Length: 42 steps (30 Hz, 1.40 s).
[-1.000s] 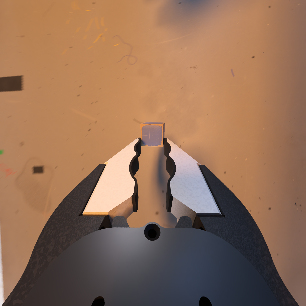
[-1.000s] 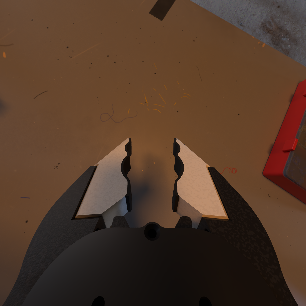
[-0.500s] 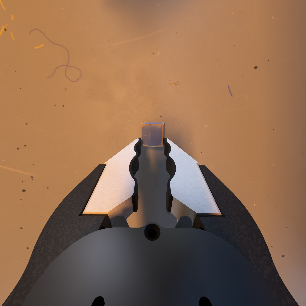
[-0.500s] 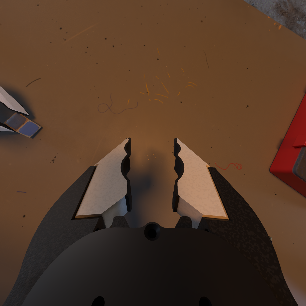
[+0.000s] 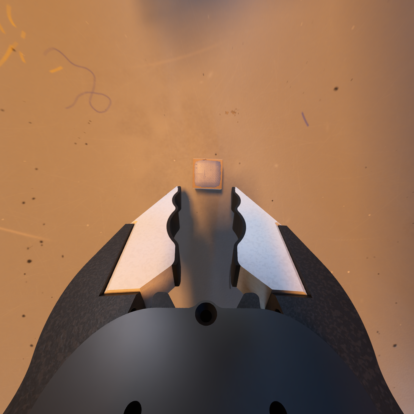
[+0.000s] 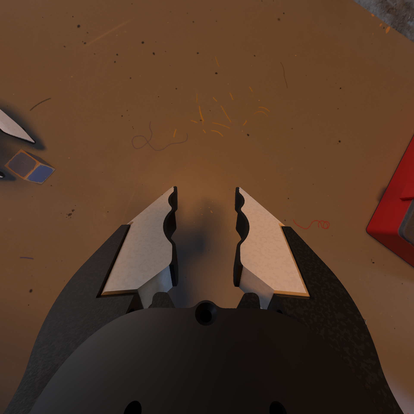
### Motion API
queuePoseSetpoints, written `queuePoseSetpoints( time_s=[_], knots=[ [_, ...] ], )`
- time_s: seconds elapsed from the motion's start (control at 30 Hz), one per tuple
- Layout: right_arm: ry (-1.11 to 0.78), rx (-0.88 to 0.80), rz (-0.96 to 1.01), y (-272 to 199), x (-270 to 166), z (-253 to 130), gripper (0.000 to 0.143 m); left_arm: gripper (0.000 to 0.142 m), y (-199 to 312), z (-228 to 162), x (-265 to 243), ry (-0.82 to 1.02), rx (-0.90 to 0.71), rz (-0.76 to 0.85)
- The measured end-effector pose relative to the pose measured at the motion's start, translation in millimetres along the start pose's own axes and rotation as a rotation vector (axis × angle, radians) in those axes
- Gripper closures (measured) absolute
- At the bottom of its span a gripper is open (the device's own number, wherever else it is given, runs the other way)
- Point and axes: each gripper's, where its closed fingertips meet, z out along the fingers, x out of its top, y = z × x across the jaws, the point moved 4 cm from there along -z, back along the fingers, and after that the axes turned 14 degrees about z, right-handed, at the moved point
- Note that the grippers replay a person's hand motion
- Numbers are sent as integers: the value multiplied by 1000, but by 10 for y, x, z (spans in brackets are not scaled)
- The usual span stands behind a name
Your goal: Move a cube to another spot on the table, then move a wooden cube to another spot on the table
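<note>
Both fingers of the left gripper (image 5: pixel 205 188) now stand apart, having let go of the cube (image 5: pixel 207 173), which sits on the table (image 5: pixel 313 179) at twelve o'clock. The right gripper (image 6: pixel 205 188) stays spread, empty; a red box (image 6: pixel 394 221) lies at three o'clock.

One cube (image 5: pixel 207 173) with wooden edges and bluish faces lies on the single brown surface (image 5: pixel 291 67), alongside one red box (image 6: pixel 394 215), and two claws, left (image 5: pixel 205 188) and right (image 6: pixel 206 188).
</note>
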Motion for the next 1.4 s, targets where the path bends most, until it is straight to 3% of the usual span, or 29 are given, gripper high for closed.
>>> queuePoseSetpoints(
  time_s=[0.13, 0.3, 0.43, 0.53, 0.7, 0.9, 1.13, 1.2, 1.3, 1.4],
  knots=[
    [22, 14, 6, -8, 18, -38, 91, 88, -25, -373, 87, 85, 90, -14],
    [29, 29, 6, -25, 32, -40, 92, 91, 12, -1435, -110, 180, 288, -40],
    [16, 28, -7, -55, 38, -12, 91, 94, 85, -2270, -793, 144, 429, -161],
    [15, 35, -15, -91, 55, -3, 91, 96, 271, -2582, -1491, 25, 435, -281],
    [0, 32, -31, -137, 63, 32, 92, 103, 590, -2459, -2427, -192, 350, -423],
    [-27, 28, -42, -163, 25, 71, 91, 101, 701, -2004, -2937, -380, 231, -466],
    [-36, 31, -35, -134, -4, 81, 92, 101, 647, -1728, -3126, -450, 178, -495],
    [-36, 33, -30, -116, -14, 74, 91, 115, 620, -1716, -3125, -436, 169, -509],
    [-31, 41, -18, -86, -28, 57, 92, 115, 606, -1808, -3127, -437, 179, -510],
    [-15, 48, -7, -59, -19, 18, 92, 115, 535, -2143, -2990, -386, 262, -497]
  ],
)
